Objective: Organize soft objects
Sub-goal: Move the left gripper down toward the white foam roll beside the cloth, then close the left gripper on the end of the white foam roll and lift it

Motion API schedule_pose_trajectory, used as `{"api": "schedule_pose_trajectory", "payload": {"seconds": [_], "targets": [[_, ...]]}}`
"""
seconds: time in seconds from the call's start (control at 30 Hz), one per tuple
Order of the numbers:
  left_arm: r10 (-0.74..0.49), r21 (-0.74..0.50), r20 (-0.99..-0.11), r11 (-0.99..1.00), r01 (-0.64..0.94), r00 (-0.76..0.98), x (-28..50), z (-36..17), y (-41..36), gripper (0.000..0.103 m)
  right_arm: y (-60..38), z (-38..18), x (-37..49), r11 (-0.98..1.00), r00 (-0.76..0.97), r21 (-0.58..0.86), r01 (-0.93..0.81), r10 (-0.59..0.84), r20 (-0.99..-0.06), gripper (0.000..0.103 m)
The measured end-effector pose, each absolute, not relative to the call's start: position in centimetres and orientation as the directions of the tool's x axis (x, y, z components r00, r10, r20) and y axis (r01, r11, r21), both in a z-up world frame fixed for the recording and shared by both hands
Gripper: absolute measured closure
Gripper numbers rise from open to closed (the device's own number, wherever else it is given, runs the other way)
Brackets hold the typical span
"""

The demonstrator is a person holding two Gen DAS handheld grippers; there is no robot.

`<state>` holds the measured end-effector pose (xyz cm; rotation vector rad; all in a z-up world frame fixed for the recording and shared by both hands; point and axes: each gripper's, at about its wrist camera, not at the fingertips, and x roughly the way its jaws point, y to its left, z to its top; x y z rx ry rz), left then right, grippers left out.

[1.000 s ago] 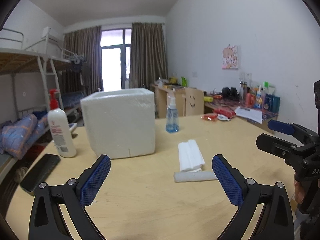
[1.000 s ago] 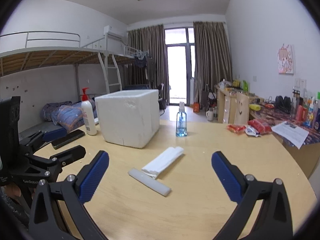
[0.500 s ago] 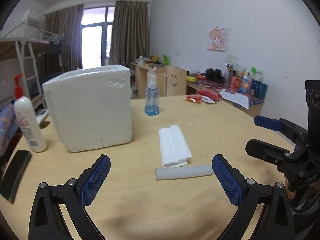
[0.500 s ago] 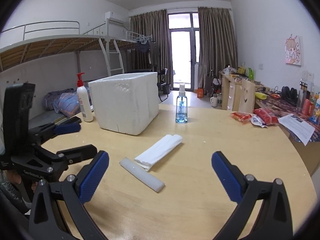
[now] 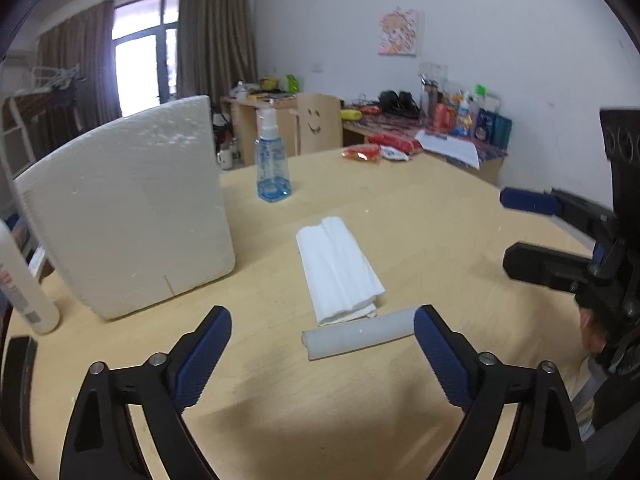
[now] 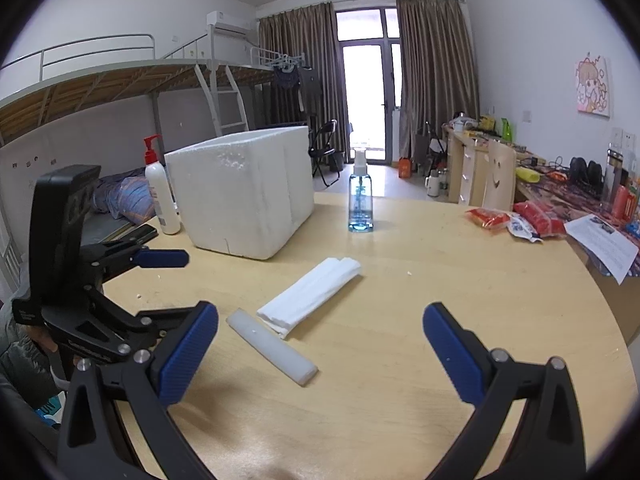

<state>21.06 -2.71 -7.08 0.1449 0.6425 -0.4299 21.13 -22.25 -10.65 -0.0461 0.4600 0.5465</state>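
The white foam stick (image 5: 357,333) is seen lying flat on the tabletop (image 5: 420,216), long side left-to-right, just past the left gripper (image 5: 322,354). Its jaws, wide apart w/ nothing held, were just closing a bit. The right gripper (image 6: 320,350) is wide apart too.

White walls (image 6: 532,40), brown curtains (image 6: 436,72), loft bed (image 6: 100,80), cluttered desk (image 5: 400,128).

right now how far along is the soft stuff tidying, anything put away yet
Done: nothing visibly put away. The folded white cloth and the white foam stick both lie loose on the table beside the foam box.
In hand: nothing. The left gripper is open, its jaws just narrowing, approaching the stick; the right gripper is open and empty.
Left: picking up both items and placing them, likely in the box.
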Motion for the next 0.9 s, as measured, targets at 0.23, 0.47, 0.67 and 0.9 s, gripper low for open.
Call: {"api": "schedule_pose_trajectory", "payload": {"seconds": [0.23,0.47,0.67,0.9], "targets": [[-0.452,-0.079,-0.683,0.827,0.556,0.575,23.3,-8.4,-3.2,0.025,-22.6,-10.9,21.5,0.848,0.738,0.098,-0.521,0.506,-0.447,0.000],[-0.460,-0.042,-0.712,0.782,0.622,0.531,24.2,-9.4,-4.2,0.031,-23.2,-11.4,21.9,0.835,0.715,0.144,-0.532,0.534,-0.452,0.000],[-0.459,-0.018,-0.740,0.744,0.668,0.491,24.9,-10.3,-4.6,0.042,-23.5,-11.8,22.2,0.836,0.708,0.158,-0.526,0.533,-0.463,0.000],[-0.473,-0.035,-0.768,0.704,0.710,0.431,25.4,-10.7,-4.6,0.053,-23.6,-11.7,22.2,0.828,0.708,0.165,-0.535,0.547,-0.447,0.000]]}}
